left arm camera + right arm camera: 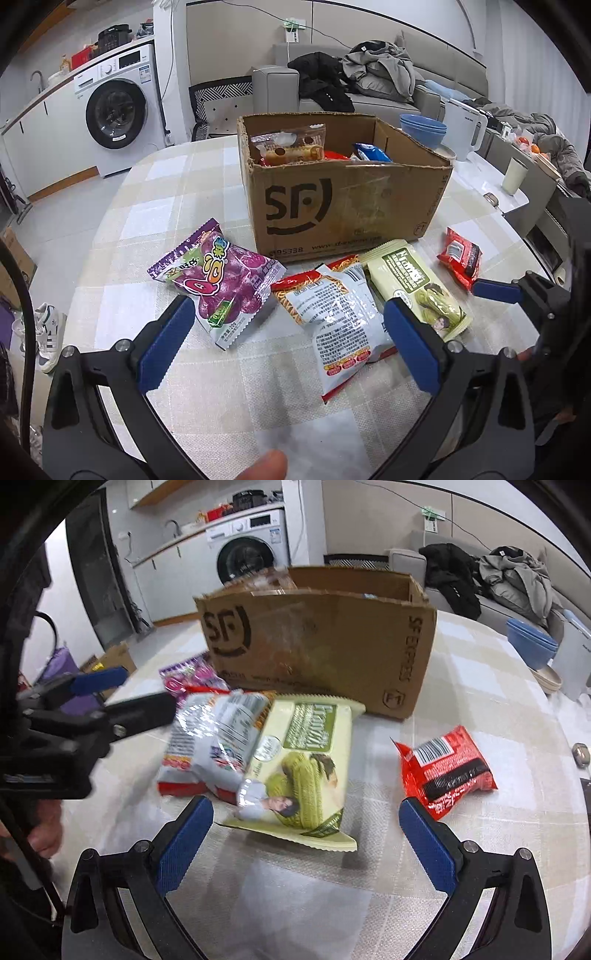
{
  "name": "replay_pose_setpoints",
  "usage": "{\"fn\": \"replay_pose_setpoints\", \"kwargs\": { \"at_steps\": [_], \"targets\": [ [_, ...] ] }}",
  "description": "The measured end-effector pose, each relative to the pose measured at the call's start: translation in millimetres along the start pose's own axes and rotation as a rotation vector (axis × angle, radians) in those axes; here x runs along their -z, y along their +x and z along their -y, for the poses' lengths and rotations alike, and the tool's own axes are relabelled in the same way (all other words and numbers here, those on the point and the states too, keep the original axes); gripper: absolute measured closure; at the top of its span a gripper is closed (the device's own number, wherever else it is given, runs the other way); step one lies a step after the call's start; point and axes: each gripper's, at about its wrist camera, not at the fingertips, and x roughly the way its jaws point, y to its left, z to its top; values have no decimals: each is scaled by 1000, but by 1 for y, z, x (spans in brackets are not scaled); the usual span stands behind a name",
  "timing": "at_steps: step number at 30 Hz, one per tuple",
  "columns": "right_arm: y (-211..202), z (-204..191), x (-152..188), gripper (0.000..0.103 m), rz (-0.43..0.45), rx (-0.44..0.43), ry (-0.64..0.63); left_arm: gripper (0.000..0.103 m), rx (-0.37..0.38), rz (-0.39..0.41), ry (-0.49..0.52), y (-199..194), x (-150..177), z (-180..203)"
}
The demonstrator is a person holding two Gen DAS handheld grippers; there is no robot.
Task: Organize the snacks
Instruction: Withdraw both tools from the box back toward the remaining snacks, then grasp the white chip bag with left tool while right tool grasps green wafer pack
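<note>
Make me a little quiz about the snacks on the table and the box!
1. True or false: the cardboard box is empty.
2. What colour is the snack bag lying off by itself?
3. Which packet lies between the right gripper fingers: A purple candy bag, B green packet?

Key: 1 false, snacks are inside. 2 red. 3 B.
</note>
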Motion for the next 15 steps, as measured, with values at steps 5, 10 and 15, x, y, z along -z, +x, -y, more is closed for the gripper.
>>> {"fn": "replay_pose_setpoints", "kwargs": {
  "at_steps": [5, 10, 15],
  "targets": [
    [4, 5, 1, 0, -26, 8, 24, 1, 3, -11, 6, 4, 3, 2],
    [0, 13, 0, 0, -16, 56, 31, 1, 10, -23, 11, 8, 6, 6],
    [0, 6, 0, 0, -17, 25, 9, 1, 22, -33, 8, 12, 10, 9]
  ]
}}
